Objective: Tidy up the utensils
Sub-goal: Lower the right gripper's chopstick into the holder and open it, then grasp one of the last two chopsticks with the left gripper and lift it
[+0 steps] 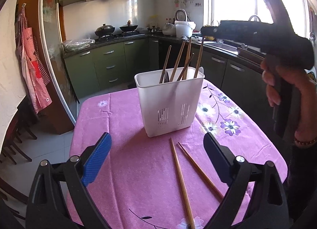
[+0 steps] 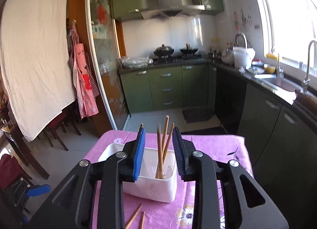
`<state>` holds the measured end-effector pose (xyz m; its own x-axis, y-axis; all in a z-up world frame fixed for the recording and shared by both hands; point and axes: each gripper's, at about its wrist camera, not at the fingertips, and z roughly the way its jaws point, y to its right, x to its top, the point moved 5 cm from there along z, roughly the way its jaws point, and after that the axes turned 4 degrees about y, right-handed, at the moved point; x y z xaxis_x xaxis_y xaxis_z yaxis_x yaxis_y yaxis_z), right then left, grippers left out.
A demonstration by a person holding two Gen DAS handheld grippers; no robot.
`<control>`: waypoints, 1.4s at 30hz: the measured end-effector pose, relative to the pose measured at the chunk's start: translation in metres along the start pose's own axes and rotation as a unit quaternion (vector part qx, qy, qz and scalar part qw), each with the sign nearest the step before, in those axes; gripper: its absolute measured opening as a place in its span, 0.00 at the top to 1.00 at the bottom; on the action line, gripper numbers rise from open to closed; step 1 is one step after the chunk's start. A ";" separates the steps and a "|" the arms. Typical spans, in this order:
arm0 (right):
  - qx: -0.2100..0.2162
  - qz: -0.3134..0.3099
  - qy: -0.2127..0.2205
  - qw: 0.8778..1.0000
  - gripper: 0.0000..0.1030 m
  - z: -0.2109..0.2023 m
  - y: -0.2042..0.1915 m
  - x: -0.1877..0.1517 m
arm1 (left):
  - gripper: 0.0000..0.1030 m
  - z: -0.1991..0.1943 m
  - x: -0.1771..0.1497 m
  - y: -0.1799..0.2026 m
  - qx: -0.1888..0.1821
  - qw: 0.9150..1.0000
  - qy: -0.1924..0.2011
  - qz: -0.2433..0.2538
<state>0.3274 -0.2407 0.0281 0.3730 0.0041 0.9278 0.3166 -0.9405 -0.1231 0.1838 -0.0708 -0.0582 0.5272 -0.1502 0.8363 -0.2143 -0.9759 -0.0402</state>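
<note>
Okay, on my feeds the white utensil holder (image 1: 169, 100) stands upright on the pink flowered tablecloth (image 1: 126, 161), mid-table. Several wooden chopsticks (image 1: 178, 60) lean inside it, plus a fork (image 1: 166, 76) with tines up near its left side. Two more chopsticks (image 1: 182, 177) lie loose on the cloth just in front of the holder, fanning apart toward the camera.

My left gripper (image 1: 156, 159) hangs low over the table edge, jaws wide apart, nothing between them; the loose pair lies on the cloth below the gap, toward its right finger.

My right gripper (image 2: 158, 153) sits right above the holder's (image 2: 150, 187) right end. Jaws are partly parted, pads not pressing anything. Through the gap I see three chopsticks (image 2: 161, 155) standing in the holder; one top is blurred. In the left wrist view the right gripper's tip (image 1: 208, 30) is at the top of the rightmost chopstick, with the person's hand (image 1: 283, 90) on the grip.
</note>
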 end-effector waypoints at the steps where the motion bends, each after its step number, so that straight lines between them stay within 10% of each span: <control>1: 0.003 -0.001 0.014 1.000 0.72 -0.013 -0.001 0.001 | 0.14 0.001 -0.001 0.000 -0.002 1.000 -0.002 -0.001; 6: 0.014 0.008 0.042 0.999 0.65 -0.079 -0.001 -0.032 | 0.14 0.019 -0.009 0.003 -0.018 0.999 -0.034 -0.015; 11: -0.034 0.008 -0.041 0.999 0.65 -0.085 0.015 -0.111 | 0.14 0.064 -0.029 0.011 -0.048 0.991 -0.117 -0.033; 19: -0.047 0.067 -0.121 0.989 0.65 -0.064 0.052 -0.187 | 0.46 0.121 -0.056 0.027 -0.042 0.977 -0.205 -0.034; 42: -0.028 0.105 -0.131 0.985 0.65 -0.066 0.066 -0.189 | 0.93 0.171 -0.063 0.043 -0.017 0.966 -0.257 -0.018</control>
<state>0.2203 -0.3264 -0.1319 0.6391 -0.1116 0.7610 0.1630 -0.9473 -0.2758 0.2815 -0.1299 -0.2062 0.8719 -0.1825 0.4544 -0.2094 -0.9778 0.0091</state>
